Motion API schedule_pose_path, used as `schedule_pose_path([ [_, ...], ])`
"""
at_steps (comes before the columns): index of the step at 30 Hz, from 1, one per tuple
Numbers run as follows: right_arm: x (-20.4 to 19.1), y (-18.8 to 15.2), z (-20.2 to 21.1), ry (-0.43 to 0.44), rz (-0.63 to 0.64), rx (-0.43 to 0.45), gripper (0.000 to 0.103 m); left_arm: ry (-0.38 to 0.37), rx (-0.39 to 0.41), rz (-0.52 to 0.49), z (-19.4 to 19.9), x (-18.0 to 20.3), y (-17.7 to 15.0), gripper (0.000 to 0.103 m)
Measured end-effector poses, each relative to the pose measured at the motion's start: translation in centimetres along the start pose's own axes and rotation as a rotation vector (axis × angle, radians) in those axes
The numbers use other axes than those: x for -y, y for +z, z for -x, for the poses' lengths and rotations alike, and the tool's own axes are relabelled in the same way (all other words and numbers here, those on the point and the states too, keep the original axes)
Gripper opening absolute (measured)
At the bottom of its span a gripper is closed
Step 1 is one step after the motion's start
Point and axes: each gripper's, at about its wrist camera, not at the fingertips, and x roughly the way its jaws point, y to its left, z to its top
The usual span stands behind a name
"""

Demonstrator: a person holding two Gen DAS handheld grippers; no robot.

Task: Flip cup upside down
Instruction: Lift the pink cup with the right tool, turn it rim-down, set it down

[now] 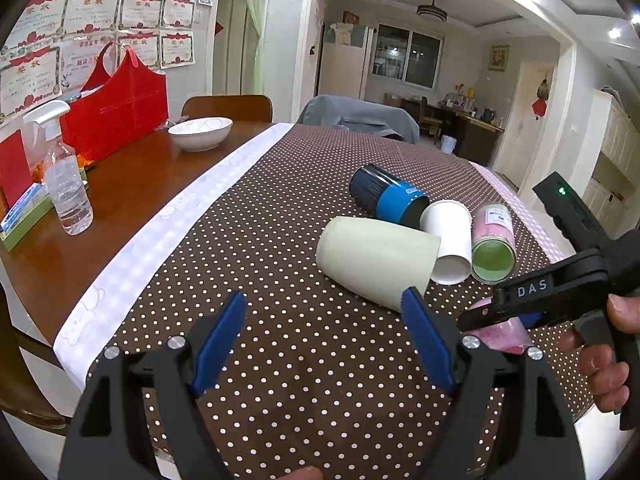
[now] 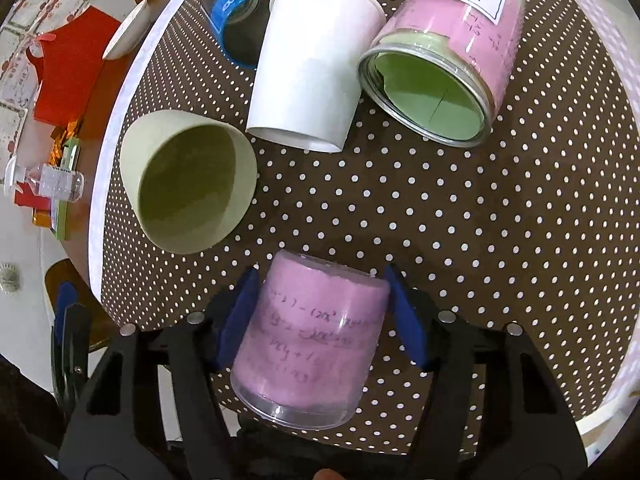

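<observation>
Several cups lie on their sides on the dotted brown cloth (image 1: 280, 240): a pale green cup (image 1: 376, 260) (image 2: 188, 184), a white paper cup (image 1: 450, 240) (image 2: 312, 64), a blue-banded dark cup (image 1: 388, 196) (image 2: 236, 12) and a pink-and-green clear jar (image 1: 492, 246) (image 2: 440, 56). A pink clear cup (image 2: 316, 340) (image 1: 502, 332) sits between my right gripper's (image 2: 320, 316) (image 1: 488, 316) blue pads, which close on its sides. My left gripper (image 1: 324, 332) is open and empty, just near of the pale green cup.
On the bare wood at left stand a white bowl (image 1: 200, 132), a spray bottle (image 1: 64, 184) and a red bag (image 1: 116, 108). The table edge runs at the right (image 2: 624, 320). A chair (image 1: 228, 106) stands behind the table.
</observation>
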Motion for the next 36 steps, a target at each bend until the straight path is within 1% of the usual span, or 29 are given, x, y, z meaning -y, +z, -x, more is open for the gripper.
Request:
schedule_pose_path([
  [4,0.0,-0.2,0.7,0.047,0.014,0.035,0.062,0.001,0.003,-0.004,0.1,0.1,0.0,0.079],
  [8,0.6,-1.6,2.6,0.112,0.037,0.120,0.062,0.000,0.009,-0.012,0.4,0.4,0.0,0.079],
  [11,0.8,-2.3,3.8,0.139,0.047,0.183,0.062,-0.005,0.009,-0.022,0.6,1.0,0.0,0.079],
  [13,1.0,-3.2,5.2,0.137,0.071,0.274,0.061,-0.007,0.013,-0.031,0.8,1.4,0.0,0.079],
  [15,1.0,-4.1,6.5,0.129,0.105,0.387,0.061,-0.013,0.019,-0.040,1.2,2.0,0.0,0.079],
  [16,1.0,-4.8,7.1,0.109,0.121,0.463,0.061,-0.011,0.023,-0.044,1.3,2.2,0.1,0.079],
  [18,0.7,-6.3,7.9,0.060,0.168,0.603,0.061,-0.006,0.033,-0.046,1.7,2.4,0.2,0.079],
  [20,0.1,-8.1,8.1,-0.011,0.227,0.746,0.061,-0.003,0.042,-0.042,2.0,2.5,0.3,0.079],
  [22,0.0,-9.6,7.7,-0.075,0.264,0.853,0.061,0.011,0.053,-0.037,2.2,2.5,0.4,0.079],
  [25,-0.6,-11.1,6.7,-0.173,0.310,0.975,0.062,0.027,0.060,-0.034,2.5,2.5,0.6,0.079],
  [27,-0.8,-11.5,5.9,-0.222,0.331,1.014,0.062,0.034,0.061,-0.038,2.6,2.6,0.8,0.079],
  [30,-1.5,-11.2,4.7,-0.271,0.344,1.021,0.062,0.042,0.059,-0.044,2.6,2.9,0.8,0.079],
  [32,-2.0,-10.9,3.9,-0.314,0.349,1.012,0.062,0.041,0.057,-0.049,2.6,3.0,0.8,0.079],
  [36,-2.4,-10.9,2.8,-0.342,0.348,0.973,0.062,0.040,0.050,-0.057,2.5,3.4,0.7,0.079],
])
